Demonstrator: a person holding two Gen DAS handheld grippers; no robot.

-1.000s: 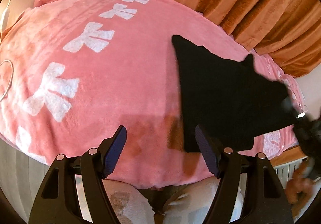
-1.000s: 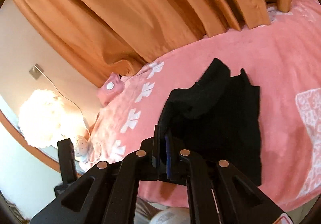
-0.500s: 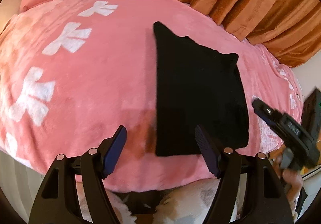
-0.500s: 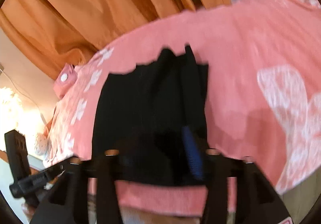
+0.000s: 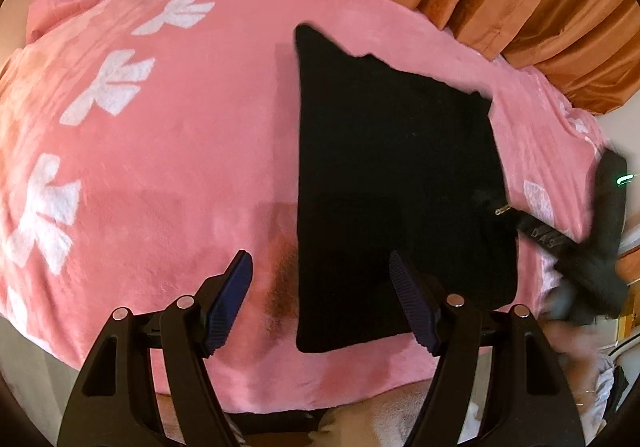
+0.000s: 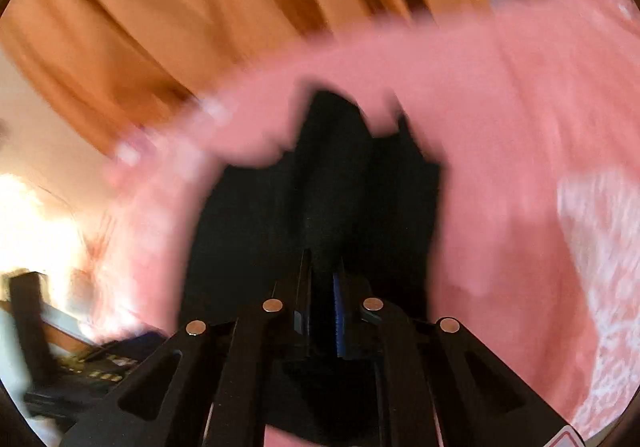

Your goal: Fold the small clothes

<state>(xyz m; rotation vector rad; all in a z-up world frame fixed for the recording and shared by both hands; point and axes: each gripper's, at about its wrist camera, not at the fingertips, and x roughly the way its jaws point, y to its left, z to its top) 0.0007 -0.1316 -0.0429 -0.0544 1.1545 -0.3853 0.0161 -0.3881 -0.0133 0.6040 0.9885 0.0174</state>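
Since half a second ago right gripper re-closes, fingers nearly together, apparently pinching black garment at its right edge. Left gripper lower centre, fingers spread, empty. Garment lies flat centre-right on pink blanket; next fold likely starting.

The black garment is a plain dark piece of cloth, lying flat on the pink blanket in a roughly rectangular, folded shape. Its far edge is uneven, with a pointed corner at the far left and a smaller peak at the far right. It lies ahead and to the right of the left gripper, its near edge reaching past the right fingertip. The right wrist view is blurred.
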